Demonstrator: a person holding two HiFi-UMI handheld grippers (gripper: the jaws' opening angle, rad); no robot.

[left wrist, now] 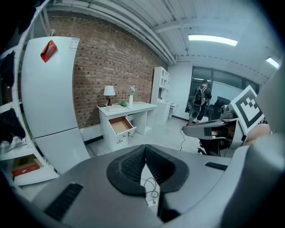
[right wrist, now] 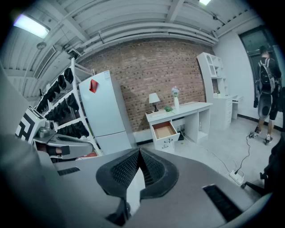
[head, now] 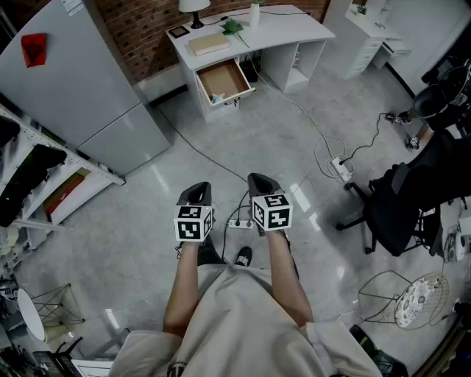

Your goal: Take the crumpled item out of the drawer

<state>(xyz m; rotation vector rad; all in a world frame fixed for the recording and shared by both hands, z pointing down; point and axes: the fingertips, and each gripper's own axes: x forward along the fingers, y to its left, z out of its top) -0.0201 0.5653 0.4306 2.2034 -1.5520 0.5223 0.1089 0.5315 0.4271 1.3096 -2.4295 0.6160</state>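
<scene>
Head view, with both gripper views. The grey floor (head: 221,158) fills most of the field. A white refrigerator (head: 81,81) stands at upper left against a brick wall (head: 140,37). Beside it is a white desk (head: 283,29) carrying a lamp (head: 193,9). A dark office chair (head: 390,206) sits at right, with a power strip (head: 341,168) on the floor near it.

The desk's drawer (head: 227,75) is pulled out, its wooden bottom exposed. Its long axis runs from the desk front toward the person, and it lies well apart from both grippers. Both gripper views face this drawer (left wrist: 121,126) (right wrist: 164,130) across open floor.

The person stands mid-floor, forearms extended, holding the left gripper (head: 197,191) and the right gripper (head: 261,182) side by side and angled downward. In the left gripper view the left gripper (left wrist: 144,149) has its ribbed pads meeting at the tips, with nothing between them. The right gripper (right wrist: 139,153) shows the same: jaws together, empty.

The crumpled item (head: 218,96) is a small pale speck at the drawer's near end, just inside its front panel. It is too small to resolve its shape, its long axis or which way it points.
</scene>
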